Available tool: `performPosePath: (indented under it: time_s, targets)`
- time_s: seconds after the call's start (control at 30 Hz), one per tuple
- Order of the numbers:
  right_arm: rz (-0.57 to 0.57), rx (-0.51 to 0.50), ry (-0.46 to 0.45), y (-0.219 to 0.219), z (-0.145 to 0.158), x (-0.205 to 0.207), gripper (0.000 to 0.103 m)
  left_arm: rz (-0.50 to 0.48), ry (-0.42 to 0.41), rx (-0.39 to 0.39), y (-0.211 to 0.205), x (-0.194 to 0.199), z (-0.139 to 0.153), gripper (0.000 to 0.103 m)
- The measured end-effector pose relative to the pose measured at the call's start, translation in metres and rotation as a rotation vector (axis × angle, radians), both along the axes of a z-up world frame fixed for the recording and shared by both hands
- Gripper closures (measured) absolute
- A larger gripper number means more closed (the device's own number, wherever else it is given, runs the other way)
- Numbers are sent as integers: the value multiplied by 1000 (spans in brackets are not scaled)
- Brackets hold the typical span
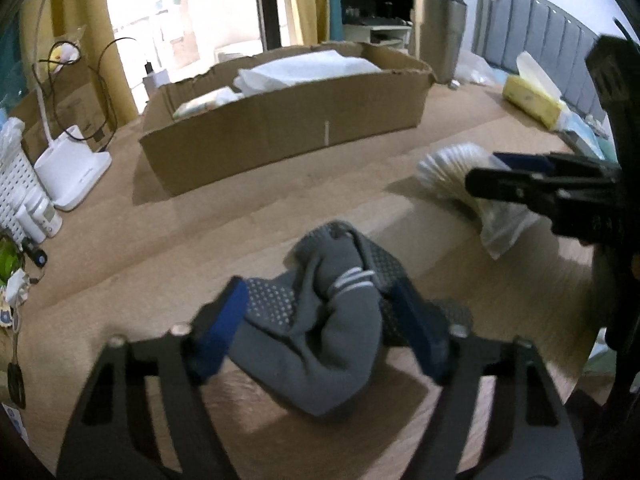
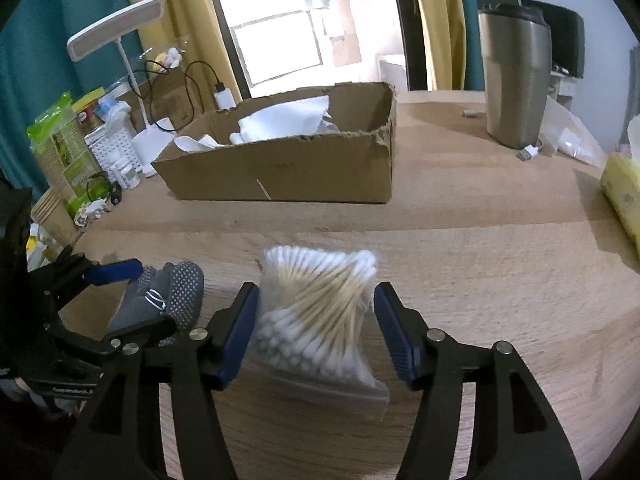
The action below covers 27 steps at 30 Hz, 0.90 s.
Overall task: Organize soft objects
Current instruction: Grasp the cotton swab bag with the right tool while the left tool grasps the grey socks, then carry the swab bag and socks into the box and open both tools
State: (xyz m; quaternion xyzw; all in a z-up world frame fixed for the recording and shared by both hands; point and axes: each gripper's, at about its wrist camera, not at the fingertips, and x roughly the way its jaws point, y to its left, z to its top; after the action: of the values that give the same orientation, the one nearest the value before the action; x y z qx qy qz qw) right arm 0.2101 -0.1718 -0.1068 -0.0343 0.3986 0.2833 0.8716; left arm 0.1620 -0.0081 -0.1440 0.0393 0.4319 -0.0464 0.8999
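A bundle of grey socks (image 1: 332, 312) with white stripes and dotted soles lies on the wooden table. My left gripper (image 1: 320, 320) is open, its blue pads on either side of the socks. In the right wrist view the socks (image 2: 168, 296) sit at the lower left. A clear bag of cotton swabs (image 2: 320, 312) lies between the pads of my right gripper (image 2: 316, 328), which is open around it; the left pad is near the bag, the right pad apart. The bag also shows in the left wrist view (image 1: 452, 168). A cardboard box (image 1: 280, 128) holding white soft items stands behind.
A steel tumbler (image 2: 516, 80) stands at the back right beside a cable plug and plastic bag. A yellow tissue pack (image 2: 624, 196) lies at the right edge. A white lamp (image 2: 120, 40), white basket, bottles and snack packs crowd the left side.
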Motion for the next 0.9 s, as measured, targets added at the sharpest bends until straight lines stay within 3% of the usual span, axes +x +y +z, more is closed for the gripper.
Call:
performPosePath:
  time_s: [0.2,0.3,0.37,0.47,0.77,0.9]
  targets:
    - [12,-16,18,5,-3,1,38,-60,0,-5,-8,-5,3,65]
    - [31,-34,16,9,-4,-1,39,-70,-1,-31,-7,-6,4,66]
    - [41,-39,8,11,-4,-2,49,-76,-10,-57,-5,-7,8,66]
    - [47,-38,-9,11,-3,-4,53,-80,-31,-72,-3,-11,15,67]
    - [60,-23,-28,10,-1,-6,56,-98,-77,-69,-4,-16,25,67]
    - [69,11,-27,6,3,-6,56,-92,-102,-125,4,-18,35,67]
